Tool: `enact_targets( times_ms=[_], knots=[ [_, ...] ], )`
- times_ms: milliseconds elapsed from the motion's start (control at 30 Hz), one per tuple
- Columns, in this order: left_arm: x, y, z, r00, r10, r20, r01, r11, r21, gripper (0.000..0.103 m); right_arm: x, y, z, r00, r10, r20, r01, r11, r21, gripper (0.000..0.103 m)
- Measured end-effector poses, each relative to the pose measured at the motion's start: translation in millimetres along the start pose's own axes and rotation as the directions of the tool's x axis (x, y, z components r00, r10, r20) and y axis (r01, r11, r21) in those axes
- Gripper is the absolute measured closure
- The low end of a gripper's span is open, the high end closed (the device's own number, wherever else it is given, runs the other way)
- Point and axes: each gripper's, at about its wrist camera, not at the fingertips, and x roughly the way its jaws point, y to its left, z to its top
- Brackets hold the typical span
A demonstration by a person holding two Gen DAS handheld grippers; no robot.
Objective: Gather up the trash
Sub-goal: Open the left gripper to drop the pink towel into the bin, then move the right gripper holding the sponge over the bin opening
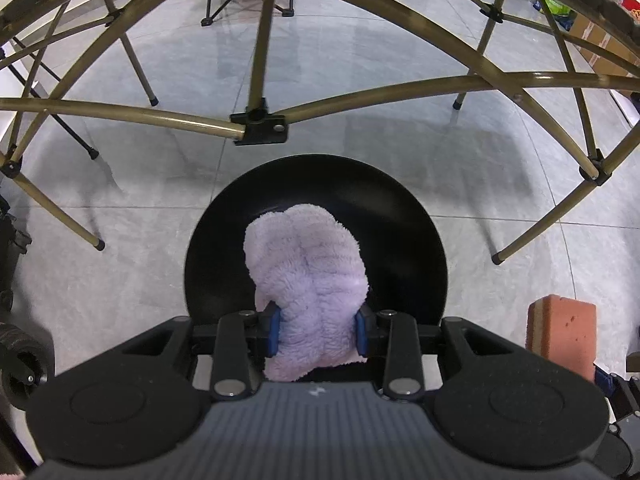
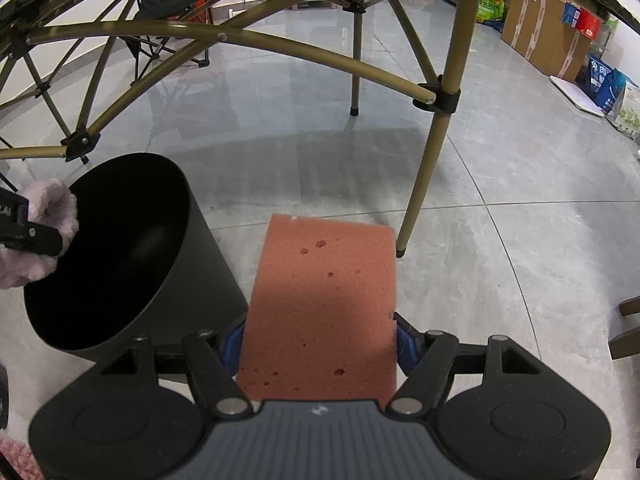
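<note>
We see a big grey tiled floor [image 1: 360,80] all around. Over it stands a frame of gold poles [image 1: 400,96] with black joints, and its thin legs end in little black feet on the floor. Cardboard boxes [image 2: 540,36] and bright bags stand far off by the wall.

On the floor, near the gold legs, sits a round black bin [image 1: 420,240]. It is open at the top and looks dark inside. In the right view we see the bin [image 2: 120,248] on the left side of the picture, just beside our right claw.

Our left claw [image 1: 318,334] points down over the bin's mouth. Its blue pads [image 1: 273,334] are pulled in close and squeeze a soft, fluffy purple cloth [image 1: 308,276]. The cloth bulges out past the pads and hangs over the dark inside of the bin. In the right view the same cloth [image 2: 56,204] shows at the bin's left rim.

Our right claw [image 2: 320,344] holds a pinkish sponge block [image 2: 326,304] between its blue pads. The sponge is wide, so the pads stand far apart. It has small holes on top. It is over the floor, to the right of the bin, not over it. In the left view the sponge [image 1: 562,336] shows at the right, beside the bin.
</note>
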Motion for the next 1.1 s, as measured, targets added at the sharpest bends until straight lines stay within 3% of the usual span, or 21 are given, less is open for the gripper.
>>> enact_targets(
  times_ms=[233, 400, 500, 567, 1100],
  knots=[
    [6, -7, 2, 1.000, 0.009, -0.008, -0.009, 1.000, 0.009, 0.069, 2, -7, 0, 1.000, -0.009, -0.004, 0.009, 1.000, 0.015, 0.033],
    [7, -6, 1, 1.000, 0.020, -0.009, -0.020, 1.000, 0.009, 0.063, 2, -9, 0, 1.000, -0.012, -0.001, 0.012, 1.000, 0.013, 0.033],
    [0, -6, 0, 0.999, 0.049, 0.018, -0.049, 0.999, 0.003, 0.035, 0, -8, 0, 1.000, -0.015, 0.004, 0.015, 1.000, 0.009, 0.033],
    [-6, -6, 0, 0.996, 0.071, 0.054, -0.071, 0.997, -0.001, 0.000, 0, -8, 0, 1.000, -0.017, 0.007, 0.017, 1.000, 0.009, 0.033],
    [-13, 3, -3, 0.994, 0.089, 0.060, -0.089, 0.996, -0.009, 0.000, -2, -5, 0, 1.000, -0.022, 0.016, 0.022, 1.000, -0.003, 0.033]
  ],
)
